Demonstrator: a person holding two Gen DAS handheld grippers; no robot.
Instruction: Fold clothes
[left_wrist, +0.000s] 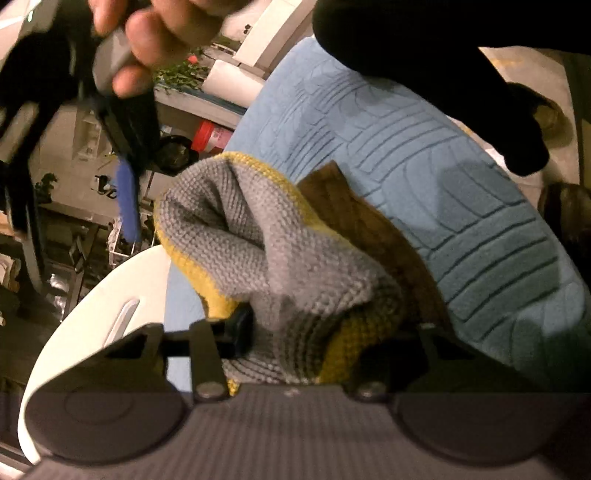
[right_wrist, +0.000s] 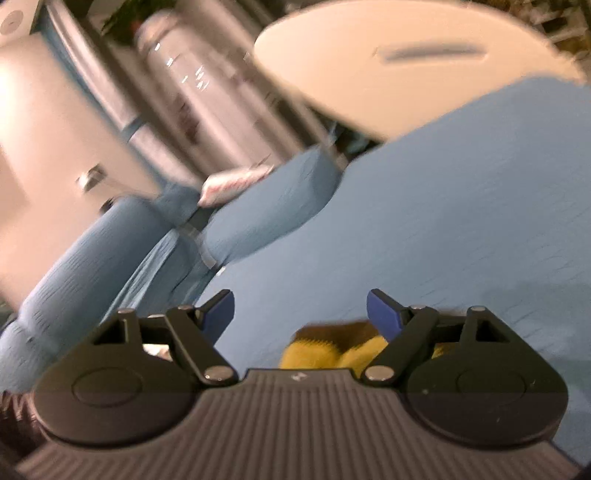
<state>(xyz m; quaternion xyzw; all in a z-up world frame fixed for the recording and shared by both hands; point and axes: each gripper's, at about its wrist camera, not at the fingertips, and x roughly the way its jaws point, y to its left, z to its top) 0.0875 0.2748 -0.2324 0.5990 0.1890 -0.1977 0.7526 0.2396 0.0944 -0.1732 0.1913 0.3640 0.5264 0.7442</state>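
While the left gripper (left_wrist: 291, 332) is clamped on the knit garment (left_wrist: 258, 243), the fabric bunches directly at its fingertips and rises forward from them; only one black finger (left_wrist: 236, 328) shows, the other being buried under the grey-and-yellow cloth. The garment's long axis runs from the left gripper's tips away and to the upper left, ending at a yellow-edged fold (left_wrist: 236, 158). A brown piece (left_wrist: 351, 206) lies against the garment's right side, on the blue quilted bedspread (left_wrist: 424, 166).

Beyond the garment, up and to its left, the right gripper (left_wrist: 125, 199) hangs in the air in the person's hand (left_wrist: 159, 33), well apart from the cloth, its blue pad pointing down.

From the right wrist view, the right gripper (right_wrist: 301, 314) stands wide open and empty, blue pads (right_wrist: 384, 315) spread. The garment's yellow edge (right_wrist: 314, 350) lies just below the fingertips, toward the right finger. Judged from this, the left gripper is nearer; the right must descend toward the free edge.
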